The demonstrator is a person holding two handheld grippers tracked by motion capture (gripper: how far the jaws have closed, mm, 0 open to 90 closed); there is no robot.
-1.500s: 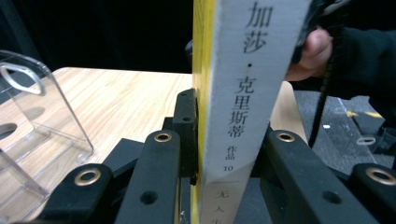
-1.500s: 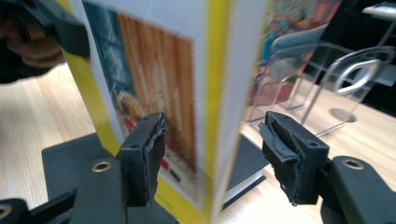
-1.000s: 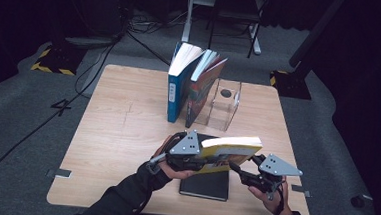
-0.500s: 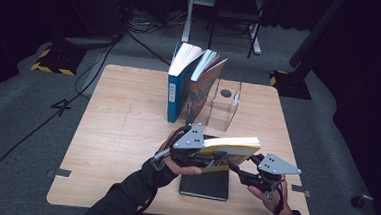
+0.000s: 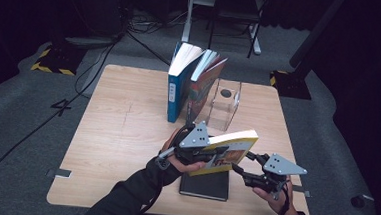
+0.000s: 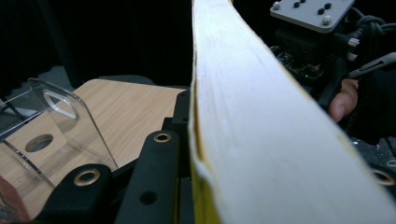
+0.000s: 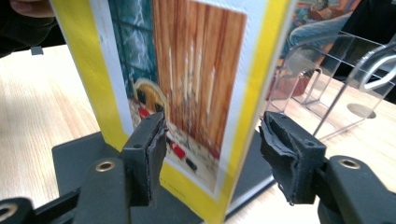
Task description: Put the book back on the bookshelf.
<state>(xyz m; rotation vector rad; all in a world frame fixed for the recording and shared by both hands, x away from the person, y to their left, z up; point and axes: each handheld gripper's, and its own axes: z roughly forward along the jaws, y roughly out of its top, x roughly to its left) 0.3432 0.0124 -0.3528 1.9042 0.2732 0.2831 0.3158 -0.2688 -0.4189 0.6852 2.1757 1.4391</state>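
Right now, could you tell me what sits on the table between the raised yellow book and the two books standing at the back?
In the high view, a clear acrylic stand sits between the yellow book and the standing books, close beside the latter.

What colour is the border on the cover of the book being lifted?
Yellow, framing a picture on the book; the right gripper view shows it best.

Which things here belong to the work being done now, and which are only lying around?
In use:
yellow book, clamped by the left gripper
right gripper, jaws apart at the book's lower corner

Lying around:
black book flat on the table
two upright books
clear stand
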